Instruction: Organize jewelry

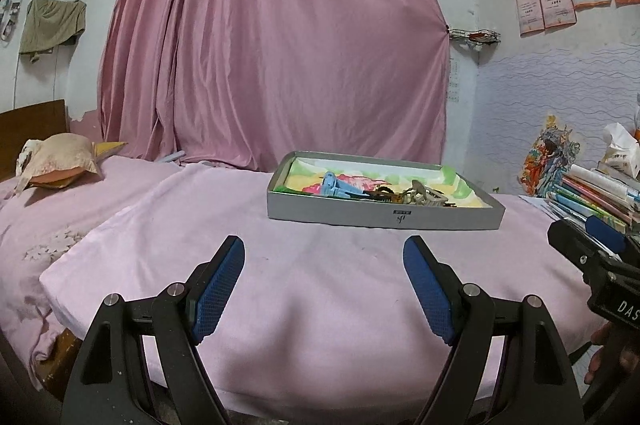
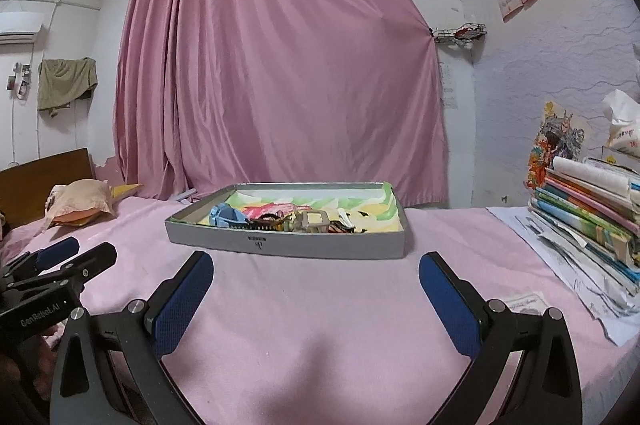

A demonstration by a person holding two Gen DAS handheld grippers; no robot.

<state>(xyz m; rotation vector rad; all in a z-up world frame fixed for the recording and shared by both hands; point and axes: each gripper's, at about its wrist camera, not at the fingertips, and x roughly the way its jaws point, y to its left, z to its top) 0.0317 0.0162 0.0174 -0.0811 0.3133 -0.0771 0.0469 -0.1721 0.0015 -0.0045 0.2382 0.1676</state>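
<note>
**Hovering over the pink bedspread, short of the tray**

Seen from the left wrist: left gripper (image 1: 324, 257) spread wide, nothing between the blue pads (image 1: 218, 289), above the pink blanket (image 1: 168, 225). Ahead and a little to the right, well apart from the fingertips, a shallow grey tray (image 1: 384, 217) resting flat on the blanket, long axis running left to right across the view, near long wall facing the camera, right end angled slightly farther back. Inside, on a colourful lining, a heap of small pieces: a blue clip (image 1: 340, 187) at the left, pointing up and to the left; a beige claw clip (image 1: 426, 195) toward the middle; dark bits between them, too small to tell. At the right edge, part of the right gripper (image 1: 592, 245) with fingers of a hand (image 1: 608, 349) below it. Beyond, a stack of books (image 1: 596, 197), a pink curtain (image 1: 272, 45), a pillow (image 1: 60, 161) at the left.

Seen from the right wrist: right gripper (image 2: 316, 269) likewise spread wide and empty over the blanket. Same tray ahead, slightly left of centre, long axis again across the view. Blue clip at the left end of the heap, a clear squarish piece (image 2: 314, 221) near the middle, dark items around it. Left gripper at the lower left edge. Books stacked at the right on loose papers (image 2: 560, 265).
</note>
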